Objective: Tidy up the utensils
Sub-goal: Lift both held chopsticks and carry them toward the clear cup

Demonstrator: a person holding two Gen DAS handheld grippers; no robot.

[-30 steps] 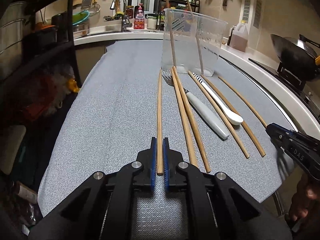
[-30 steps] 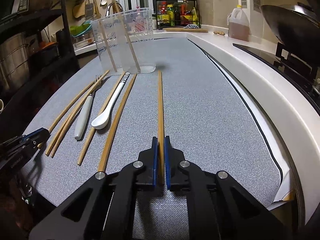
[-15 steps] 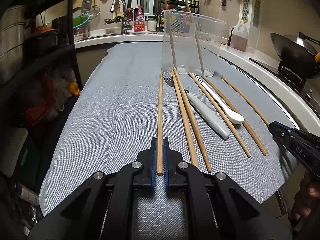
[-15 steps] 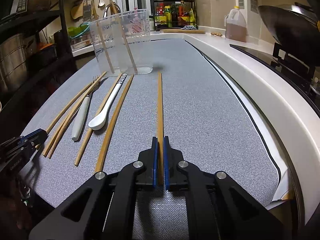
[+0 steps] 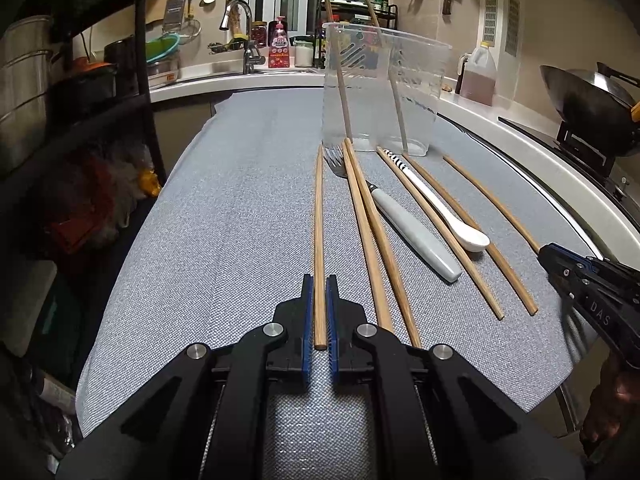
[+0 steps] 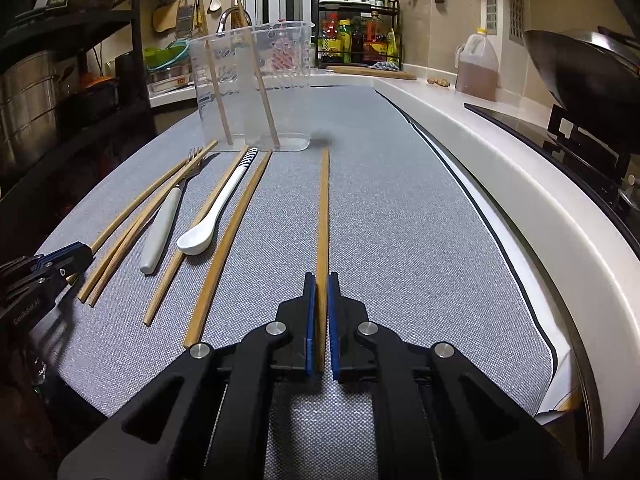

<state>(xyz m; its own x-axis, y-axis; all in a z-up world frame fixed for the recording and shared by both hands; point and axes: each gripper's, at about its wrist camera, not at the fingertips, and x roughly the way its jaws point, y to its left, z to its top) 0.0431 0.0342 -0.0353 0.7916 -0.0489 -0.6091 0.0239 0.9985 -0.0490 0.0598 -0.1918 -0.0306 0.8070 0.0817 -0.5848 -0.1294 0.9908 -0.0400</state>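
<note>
Both tongs, left (image 5: 319,312) and right (image 6: 321,312), pinch light, stiff chopstick ends (image 5: 319,240) (image 6: 323,216); grip slips easily

Left gripper (image 5: 319,312): you are clamping its blue pads on the near end of one chopstick (image 5: 318,232), which is pointing straight ahead toward the clear cup (image 5: 384,92).
Clear cup: it is standing upright at the far end of the grey mat (image 5: 240,220), holding two chopsticks that are leaning inside it.
Loose utensils: a pair of chopsticks (image 5: 374,240) is lying just right of yours, crossing over the fork (image 5: 404,224); the white spoon (image 5: 444,212) is lying between further chopsticks.
Right gripper (image 5: 546,254): you are holding it at the mat's right edge, at the near end of the outermost chopstick (image 5: 492,200); its grip is not showing clearly.
</note>
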